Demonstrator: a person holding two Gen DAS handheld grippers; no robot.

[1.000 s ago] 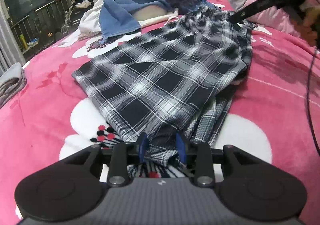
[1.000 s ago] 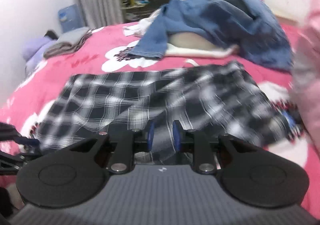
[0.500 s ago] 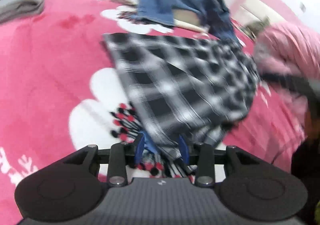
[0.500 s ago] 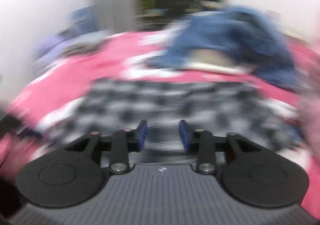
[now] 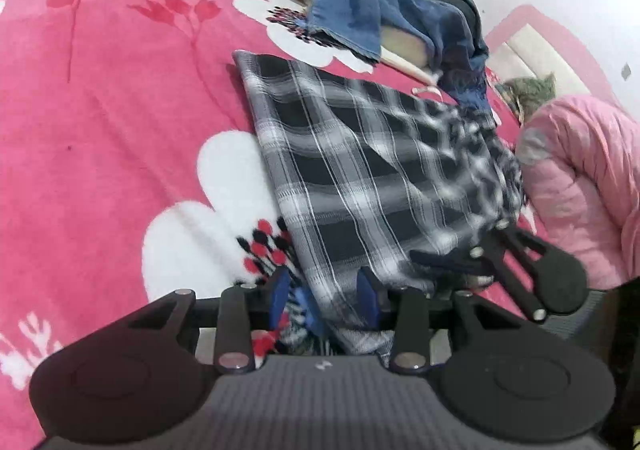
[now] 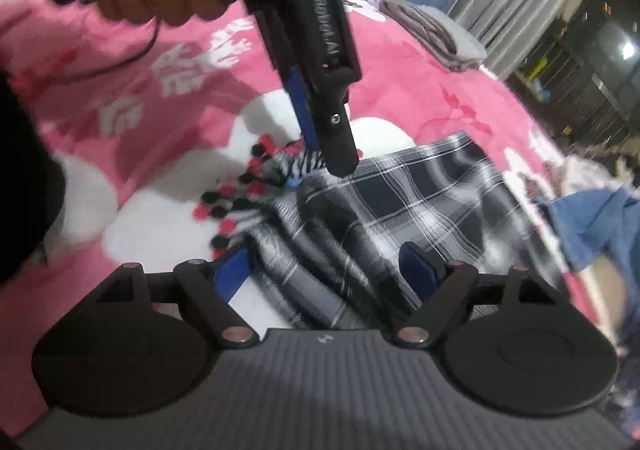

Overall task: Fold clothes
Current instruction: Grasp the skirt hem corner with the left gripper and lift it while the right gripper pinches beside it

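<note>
Mid-fold on the pink bed [image 5: 100, 109], the left hand-held gripper [image 5: 324, 300] grasps the plaid garment's [image 5: 360, 169] near corner while the right hand-held gripper [image 6: 326, 270], jaws just spreading, straddles bunched cloth unclenched; next, it probably needs regripping.

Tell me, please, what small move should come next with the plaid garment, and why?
Probably close the right gripper on the bunched plaid garment: its jaws have just been opening, fabric lies between them unpinched, while the left gripper holds the near end.
</note>
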